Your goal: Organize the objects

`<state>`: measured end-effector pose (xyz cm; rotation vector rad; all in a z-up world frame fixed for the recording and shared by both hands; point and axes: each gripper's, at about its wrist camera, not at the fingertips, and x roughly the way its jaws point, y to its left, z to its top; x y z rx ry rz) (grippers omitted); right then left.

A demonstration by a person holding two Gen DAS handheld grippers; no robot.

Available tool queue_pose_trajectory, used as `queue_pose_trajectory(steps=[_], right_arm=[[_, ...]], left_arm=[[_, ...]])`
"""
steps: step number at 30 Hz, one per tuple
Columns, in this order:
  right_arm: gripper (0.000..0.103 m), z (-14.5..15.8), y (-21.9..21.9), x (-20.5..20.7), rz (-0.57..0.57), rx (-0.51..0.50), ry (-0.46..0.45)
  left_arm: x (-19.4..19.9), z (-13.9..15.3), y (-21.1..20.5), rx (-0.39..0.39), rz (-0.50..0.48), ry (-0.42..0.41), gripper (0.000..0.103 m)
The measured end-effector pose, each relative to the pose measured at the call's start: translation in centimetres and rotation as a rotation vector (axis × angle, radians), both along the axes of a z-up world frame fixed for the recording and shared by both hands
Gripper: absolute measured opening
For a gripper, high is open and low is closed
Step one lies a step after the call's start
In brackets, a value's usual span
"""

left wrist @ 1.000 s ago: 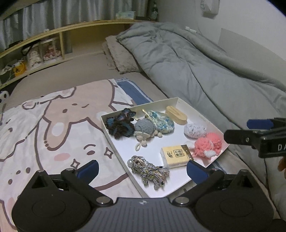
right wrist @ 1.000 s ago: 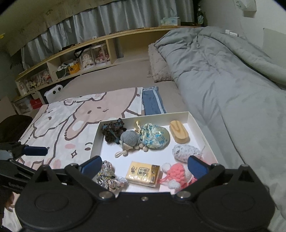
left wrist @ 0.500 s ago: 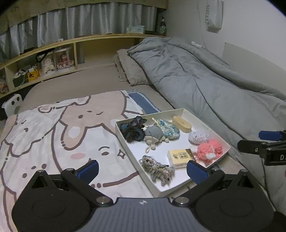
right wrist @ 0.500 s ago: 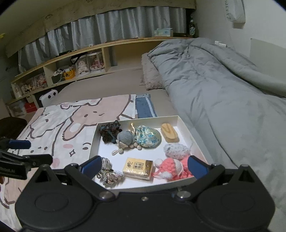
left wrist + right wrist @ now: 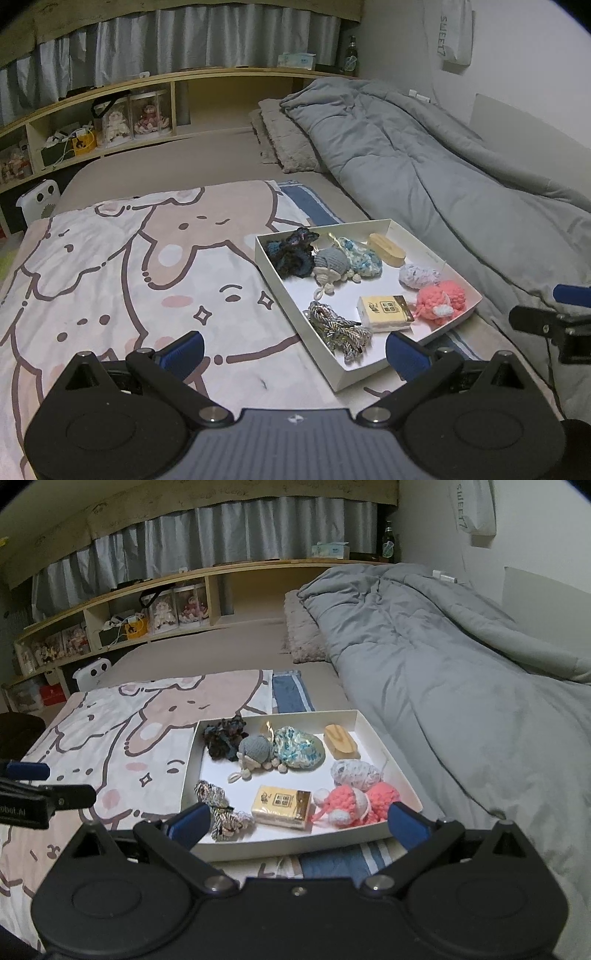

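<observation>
White tray point(image 5: 373, 731) sits on the bed, on the cartoon blanket point(image 5: 110, 266), beside the grey duvet point(image 5: 461, 686). Inside the tray: dark scrunchie point(image 5: 223, 736) at far left corner, wooden block point(image 5: 341, 742) far right, pink yarn toy point(image 5: 356, 801) near right, yellow box point(image 5: 282, 805) near middle, braided cord point(image 5: 219, 810) near left.

Left tool point(image 5: 293, 352) released, holding nothing, short of the tray. Right tool point(image 5: 297, 821) likewise spread wide and unloaded.

Risk: soft mattress gives; pressing the tray rim could tip it. Yarn pieces lie touching, so one grab may drag a neighbour.
</observation>
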<state>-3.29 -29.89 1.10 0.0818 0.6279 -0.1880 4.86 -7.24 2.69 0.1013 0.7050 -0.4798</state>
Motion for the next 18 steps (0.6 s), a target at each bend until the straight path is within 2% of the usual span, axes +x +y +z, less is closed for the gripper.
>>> queue_pose_trajectory(steps=[9,18], right_arm=[[0.103,-1.7,0.8,-0.7,-0.051,-0.025,0.018],[0.103,-2.2,0.8,-0.9,-0.072,-0.034,0.019]], left_arm=[[-0.4,-0.6,0.4,0.011,0.002,0.001,0.103],[-0.8,-1.3,0.4,0.041,0.006,-0.007,0.103]])
